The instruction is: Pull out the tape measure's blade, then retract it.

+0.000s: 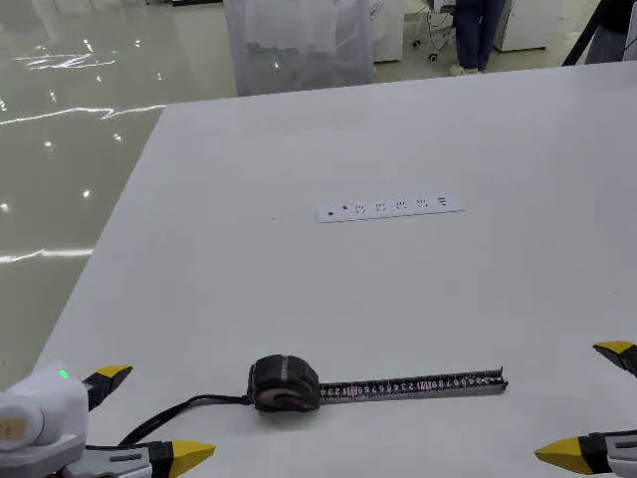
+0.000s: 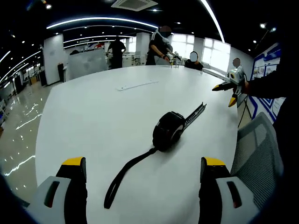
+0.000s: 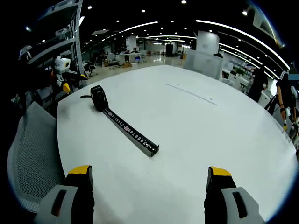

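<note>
— At the near edge of the white table (image 1: 418, 289), what do you make out from where you stand?

— The table takes up most of it, broad and pale. A grey mesh chair (image 3: 32, 154) is tucked against its edge on the person's side.

— And the grippers?

— The left gripper (image 1: 167, 410) is low on the left, its yellow-tipped jaws spread wide with nothing between them. The right gripper (image 1: 567, 400) is low on the right, jaws just as wide apart and holding nothing. Both are well apart from the tool.

— What lies farther out?

— A white power strip (image 1: 390, 208), flat and alone near the middle of the table.

— So where is the tape measure (image 1: 284, 383)?

— Between the two grippers, close to the near edge and nearer the left one. The dark case sits on the table, on its edge I think, though the angle is poor for that.

— The blade (image 1: 413, 384)?

— Drawn out, lying flat on the table and running from the case towards the right gripper. Its hook (image 1: 503, 378) stops short of those jaws.

— Anything smaller?

— A black strap (image 1: 169, 418) trails from the case's other side, curling towards the left gripper.
</note>
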